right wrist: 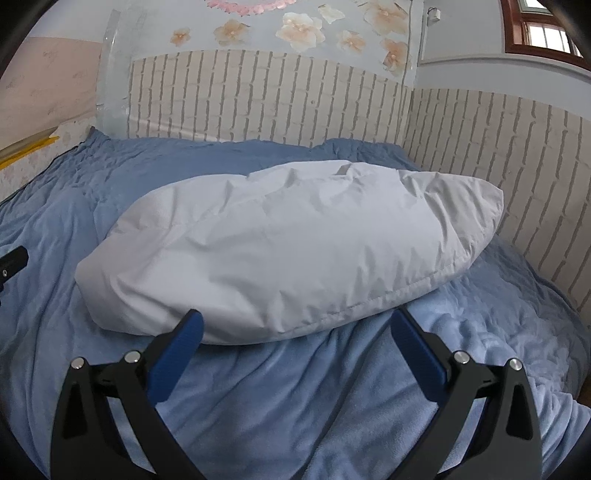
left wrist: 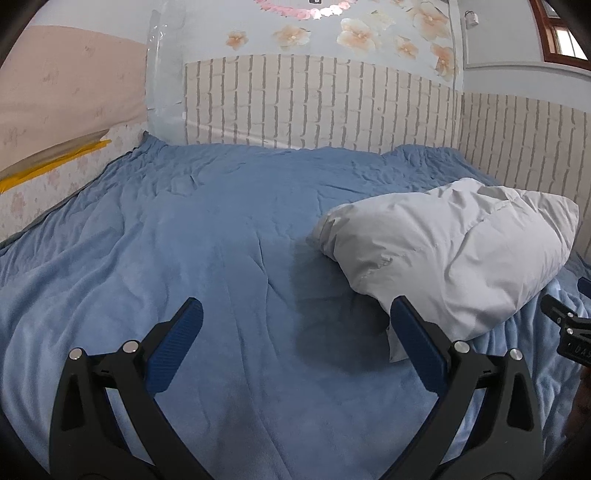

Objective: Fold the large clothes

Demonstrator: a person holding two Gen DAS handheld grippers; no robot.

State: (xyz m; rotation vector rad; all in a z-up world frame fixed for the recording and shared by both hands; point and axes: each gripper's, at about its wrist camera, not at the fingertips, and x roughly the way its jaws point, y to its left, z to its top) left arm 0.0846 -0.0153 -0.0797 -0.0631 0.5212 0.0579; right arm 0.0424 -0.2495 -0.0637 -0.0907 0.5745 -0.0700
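A white puffy padded garment [right wrist: 288,243] lies bundled in a thick folded lump on the blue blanket [right wrist: 280,398] of a bed. In the left wrist view the garment [left wrist: 454,258] lies to the right. My left gripper [left wrist: 295,310] is open and empty above bare blanket [left wrist: 184,240], its right finger just short of the garment's near corner. My right gripper [right wrist: 295,317] is open and empty, right at the garment's near edge. The right gripper's tip [left wrist: 565,321] shows at the right edge of the left wrist view; the left gripper's tip [right wrist: 13,264] shows at the left edge of the right wrist view.
The bed sits in a corner: a brick-pattern wall [left wrist: 317,103] runs behind it and along its right side [right wrist: 517,177]. A pale floral headboard or pillow edge with a yellow strip [left wrist: 48,162] lies at far left. A window [right wrist: 543,33] is at upper right.
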